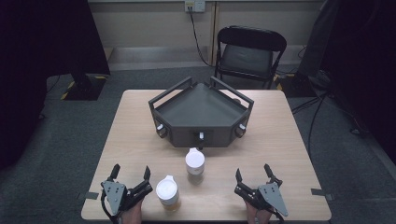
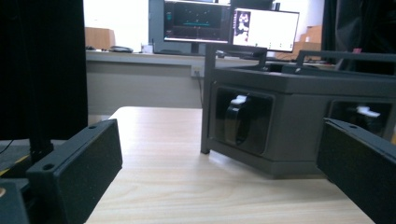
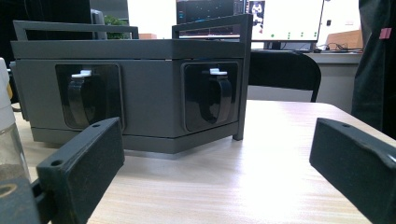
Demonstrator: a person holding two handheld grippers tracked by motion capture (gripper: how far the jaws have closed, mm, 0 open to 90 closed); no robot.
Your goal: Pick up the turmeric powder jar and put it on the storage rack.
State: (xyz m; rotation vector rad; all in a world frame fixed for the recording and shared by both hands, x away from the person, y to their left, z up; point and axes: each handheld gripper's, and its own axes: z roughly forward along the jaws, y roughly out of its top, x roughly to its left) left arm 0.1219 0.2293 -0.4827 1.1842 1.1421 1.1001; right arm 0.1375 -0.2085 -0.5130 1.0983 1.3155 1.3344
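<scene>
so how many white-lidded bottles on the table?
2. One bottle sits near the front edge, just right of the left tool. The other bottle stands farther back, right in front of the grey tray. None looks hidden.

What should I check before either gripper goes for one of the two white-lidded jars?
1. Left gripper open with nothing between its jaws: ok.
2. Right gripper open with nothing between its jaws: ok.
3. Near jar upright, lid on, beside the left gripper: ok.
4. Far jar upright, apart from the near jar: ok.
5. Far jar's gap from the grey tray behind it: looks tight, cannot tell.
6. Lids screwed tight: cannot tell.
</scene>
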